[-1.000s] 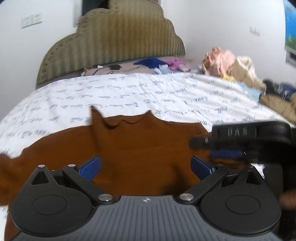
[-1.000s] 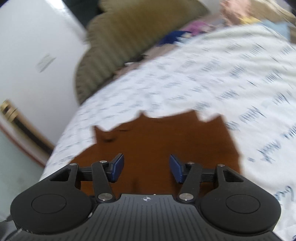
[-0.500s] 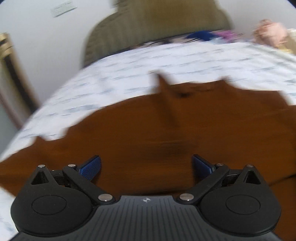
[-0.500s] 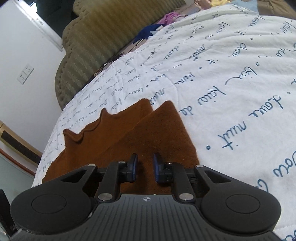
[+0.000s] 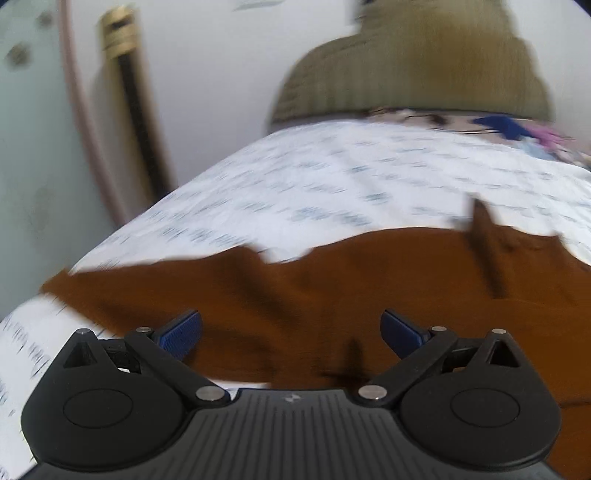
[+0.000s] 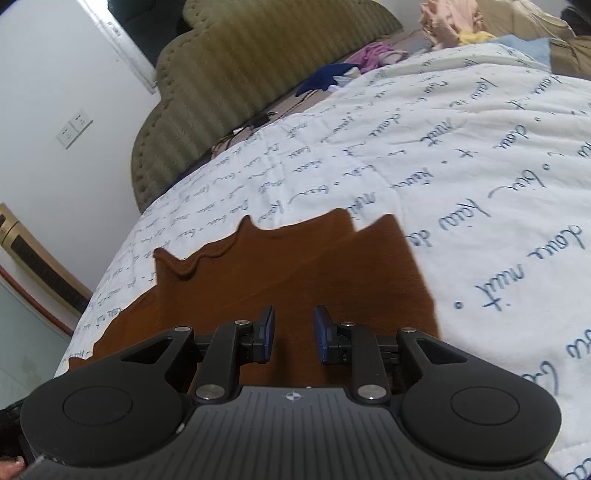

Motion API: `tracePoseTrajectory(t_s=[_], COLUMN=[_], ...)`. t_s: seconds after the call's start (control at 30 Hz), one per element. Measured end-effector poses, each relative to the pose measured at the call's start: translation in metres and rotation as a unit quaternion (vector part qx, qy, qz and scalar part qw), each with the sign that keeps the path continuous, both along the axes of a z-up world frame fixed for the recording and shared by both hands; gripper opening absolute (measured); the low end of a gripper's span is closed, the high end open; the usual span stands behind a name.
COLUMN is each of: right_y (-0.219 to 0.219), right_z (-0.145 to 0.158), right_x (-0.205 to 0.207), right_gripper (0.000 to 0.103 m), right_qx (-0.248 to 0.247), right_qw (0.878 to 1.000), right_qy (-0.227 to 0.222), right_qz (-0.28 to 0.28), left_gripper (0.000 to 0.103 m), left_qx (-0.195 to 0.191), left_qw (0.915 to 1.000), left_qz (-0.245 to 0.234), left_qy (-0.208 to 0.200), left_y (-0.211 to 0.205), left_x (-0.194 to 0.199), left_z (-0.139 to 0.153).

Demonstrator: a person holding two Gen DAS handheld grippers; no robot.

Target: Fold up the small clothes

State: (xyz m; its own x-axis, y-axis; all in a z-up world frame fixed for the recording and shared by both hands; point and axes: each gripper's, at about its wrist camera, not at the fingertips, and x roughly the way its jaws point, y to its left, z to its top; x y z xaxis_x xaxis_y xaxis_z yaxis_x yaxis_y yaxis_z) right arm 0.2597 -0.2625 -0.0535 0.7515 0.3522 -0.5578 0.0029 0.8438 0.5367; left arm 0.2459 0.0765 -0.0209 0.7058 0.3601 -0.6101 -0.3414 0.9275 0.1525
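A brown garment (image 5: 332,288) lies spread on the white printed bedsheet (image 5: 332,173). My left gripper (image 5: 291,332) is wide open and empty, low over the garment's left part near its sleeve end. In the right wrist view the garment (image 6: 295,273) shows its right side folded over the body, with the neckline at the far edge. My right gripper (image 6: 293,332) hovers over the near edge of that folded part, jaws partly open with a narrow gap and nothing between them.
An olive padded headboard (image 6: 258,85) stands at the far end of the bed. Loose clothes lie at the back: a dark blue piece (image 6: 325,79), a purple piece (image 6: 373,53), a pink pile (image 6: 450,18). A wall and a gold-topped post (image 5: 122,48) are at the left.
My left gripper has swung left, toward the garment's left sleeve. My right gripper's jaws narrowed from wide to a small gap, then widened slightly, and the right side now lies folded.
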Motion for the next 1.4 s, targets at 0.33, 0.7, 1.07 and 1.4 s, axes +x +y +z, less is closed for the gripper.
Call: tracePoseTrajectory(t_s=[0.33,0.7,1.07,1.4], right_y=[0.004,0.196,0.519,0.568], right_z=[0.010,0.070,0.084,0.044], right_x=[-0.002,-0.013,0.018,-0.004], right_gripper=[0.031,0.031,0.031,0.032], right_qx=[-0.028,-0.015,0.006,-0.062], right_qw=[1.000,0.969,0.884,0.858], right_qy=[0.009,-0.056,0.009,0.022], right_qz=[-0.005,0.240,0.467,0.509], left_gripper=[0.103,0.103,0.103,0.103], left_qx=[-0.051,-0.131,-0.147,-0.188], left_qw=[0.9982,0.9786,0.9637,0.9523], left_qz=[-0.003,0.159,0.223,0.239], left_qy=[0.030,-0.010,-0.006,-0.030], left_y=[0.014,0.203,0.307,0.342], left_x=[-0.015,-0.117,-0.218,-0.203], left_z=[-0.008,0.012,0.005,0.004])
